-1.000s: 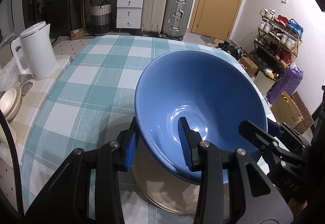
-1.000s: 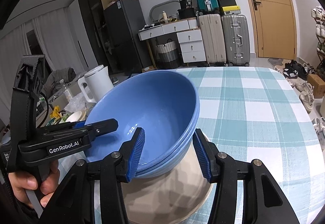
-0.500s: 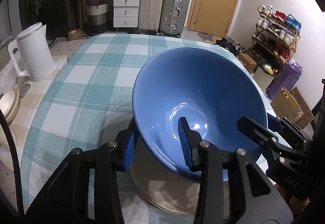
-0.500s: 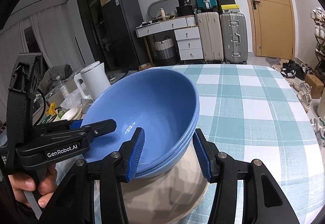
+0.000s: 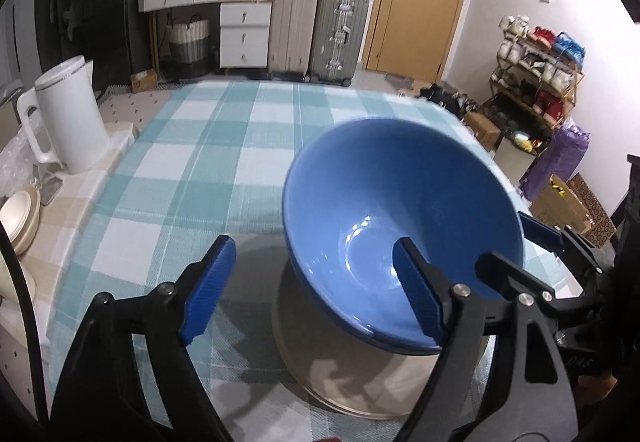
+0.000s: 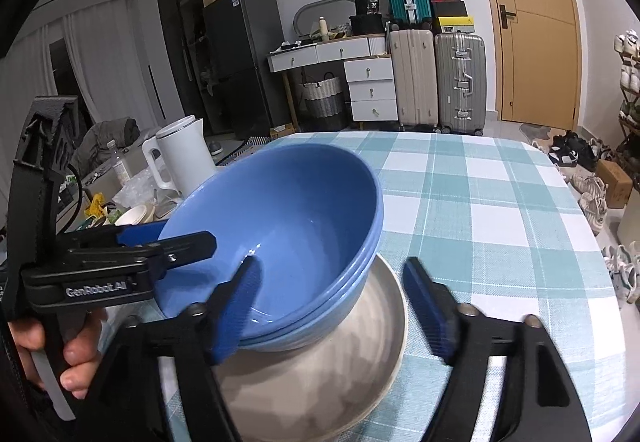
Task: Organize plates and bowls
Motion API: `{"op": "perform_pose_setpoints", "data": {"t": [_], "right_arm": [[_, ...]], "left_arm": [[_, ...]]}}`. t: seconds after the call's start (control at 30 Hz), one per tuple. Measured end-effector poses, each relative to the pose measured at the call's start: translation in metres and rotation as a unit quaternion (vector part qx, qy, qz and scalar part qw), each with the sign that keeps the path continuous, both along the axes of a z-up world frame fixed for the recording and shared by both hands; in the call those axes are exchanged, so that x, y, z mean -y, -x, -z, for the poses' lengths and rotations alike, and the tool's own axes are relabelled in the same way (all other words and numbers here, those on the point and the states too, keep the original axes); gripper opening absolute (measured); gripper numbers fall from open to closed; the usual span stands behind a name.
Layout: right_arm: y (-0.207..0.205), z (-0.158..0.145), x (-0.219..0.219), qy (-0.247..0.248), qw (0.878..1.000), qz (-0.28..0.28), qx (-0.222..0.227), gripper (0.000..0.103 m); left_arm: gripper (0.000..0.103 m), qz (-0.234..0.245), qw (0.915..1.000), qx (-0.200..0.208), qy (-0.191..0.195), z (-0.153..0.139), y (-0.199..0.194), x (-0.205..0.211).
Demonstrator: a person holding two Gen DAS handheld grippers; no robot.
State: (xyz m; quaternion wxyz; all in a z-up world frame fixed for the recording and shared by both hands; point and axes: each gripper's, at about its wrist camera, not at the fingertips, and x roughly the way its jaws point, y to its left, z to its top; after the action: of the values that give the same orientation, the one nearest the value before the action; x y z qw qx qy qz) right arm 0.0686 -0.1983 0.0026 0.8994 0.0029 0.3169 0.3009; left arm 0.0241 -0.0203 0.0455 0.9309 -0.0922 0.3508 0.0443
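Spreading apart, both pairs of jaws have let go of the blue bowl stack that each clamped by its rim a second ago. At the far left of the left wrist view, the white kettle stands at the edge of the teal checked tablecloth, its place unchanged. The left gripper is opening: its left pad now stands well clear of the bowl's outer wall, where earlier it pressed against it, and its right pad sits inside the bowl, with the rim between the two and no squeeze on it. The bowls rest nested and tilted on the beige plate, which lies on the table as before. In the right wrist view the right gripper is also opening: one pad hangs inside the top bowl, the other has swung out over the plate's rim, apart from the bowl's wall. At that view's left edge a hand grips the left gripper's handle.
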Motion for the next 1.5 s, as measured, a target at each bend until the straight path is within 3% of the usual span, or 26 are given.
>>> {"op": "perform_pose_setpoints", "data": {"t": [0.1,0.17,0.2,0.67,0.87,1.3,1.5], "right_arm": [[0.003,-0.002,0.000,0.001,1.000,0.000,0.009,0.093],[0.005,-0.003,0.002,-0.001,1.000,-0.001,0.016,0.100],[0.006,-0.003,0.002,-0.001,1.000,-0.001,0.023,0.100],[0.032,-0.005,0.025,-0.016,0.998,-0.017,0.066,0.102],[0.044,-0.007,0.042,-0.018,0.997,-0.017,0.077,0.102],[0.065,0.028,0.052,-0.022,0.995,-0.034,0.088,0.102],[0.071,0.022,0.058,-0.040,0.993,-0.036,0.110,0.102]], "left_arm": [[0.088,-0.003,1.0000,0.006,-0.005,-0.004,0.007,-0.004],[0.101,-0.005,0.9998,0.019,0.000,-0.005,0.011,-0.009],[0.102,-0.007,0.9996,0.028,0.002,-0.006,0.014,-0.011],[0.102,0.029,0.9933,0.110,-0.022,-0.013,0.069,-0.025],[0.102,0.042,0.9932,0.106,-0.024,0.000,0.080,-0.026],[0.102,0.059,0.9884,0.130,-0.050,0.035,0.097,-0.020],[0.102,0.067,0.9890,0.128,-0.033,0.040,0.092,-0.025]]}}
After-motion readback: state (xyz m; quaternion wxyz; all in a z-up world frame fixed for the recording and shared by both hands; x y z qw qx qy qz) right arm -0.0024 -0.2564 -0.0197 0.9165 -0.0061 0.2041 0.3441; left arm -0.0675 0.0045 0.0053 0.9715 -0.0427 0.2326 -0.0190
